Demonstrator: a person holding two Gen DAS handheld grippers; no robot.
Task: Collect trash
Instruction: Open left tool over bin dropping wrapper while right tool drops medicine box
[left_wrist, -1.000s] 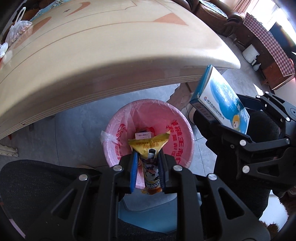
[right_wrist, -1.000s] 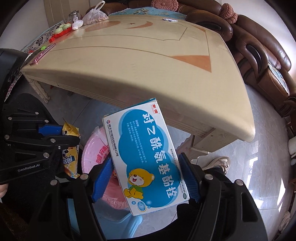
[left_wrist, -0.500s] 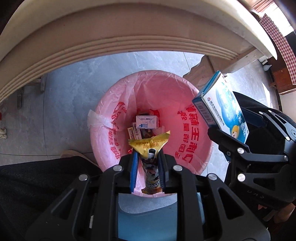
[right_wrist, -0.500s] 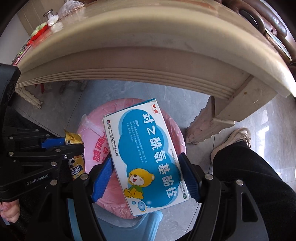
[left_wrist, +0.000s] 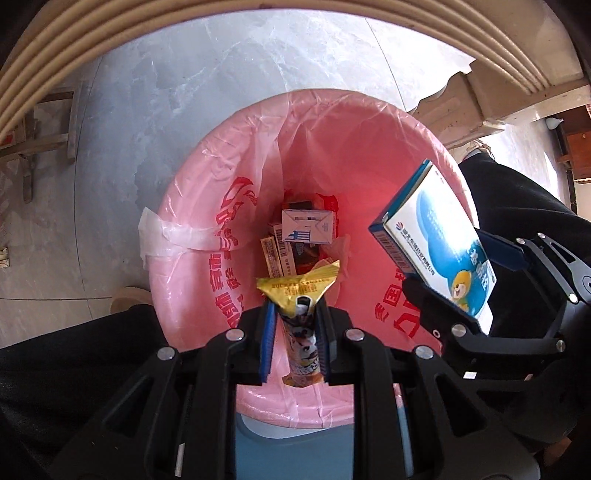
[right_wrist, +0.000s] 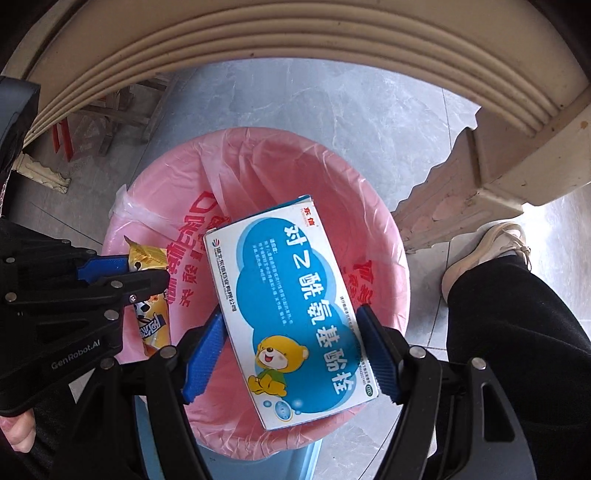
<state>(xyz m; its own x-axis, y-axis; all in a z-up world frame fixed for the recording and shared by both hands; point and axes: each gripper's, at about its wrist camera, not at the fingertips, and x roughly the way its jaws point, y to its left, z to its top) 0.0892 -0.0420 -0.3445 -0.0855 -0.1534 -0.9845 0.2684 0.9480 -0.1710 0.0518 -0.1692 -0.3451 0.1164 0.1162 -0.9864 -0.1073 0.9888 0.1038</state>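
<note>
Looking into the bin (left_wrist: 192, 280), only the left view shows discarded cartons (left_wrist: 308, 230) — left hand-held gripper (left_wrist: 293, 334) pinches a wrapper (left_wrist: 297, 291), right hand-held gripper (right_wrist: 291, 363) clasps a box (right_wrist: 291, 306) above it.

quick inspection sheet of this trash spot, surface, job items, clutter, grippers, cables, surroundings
surface: grey marbled floor tiles, bare around the bin.
job's things: trash bin with pink liner printed in red; yellow snack wrapper and blue-and-white medicine box both held above the bin's opening.
clutter: small cartons and packets already at the bin's bottom.
grippers: left gripper shut on the snack wrapper; right gripper shut on the medicine box, pads on its long sides.
cables: nothing seen.
surroundings: cream table edge overhead, carved table leg, the person's dark trouser leg and pale shoe, wooden pieces under the table.
</note>
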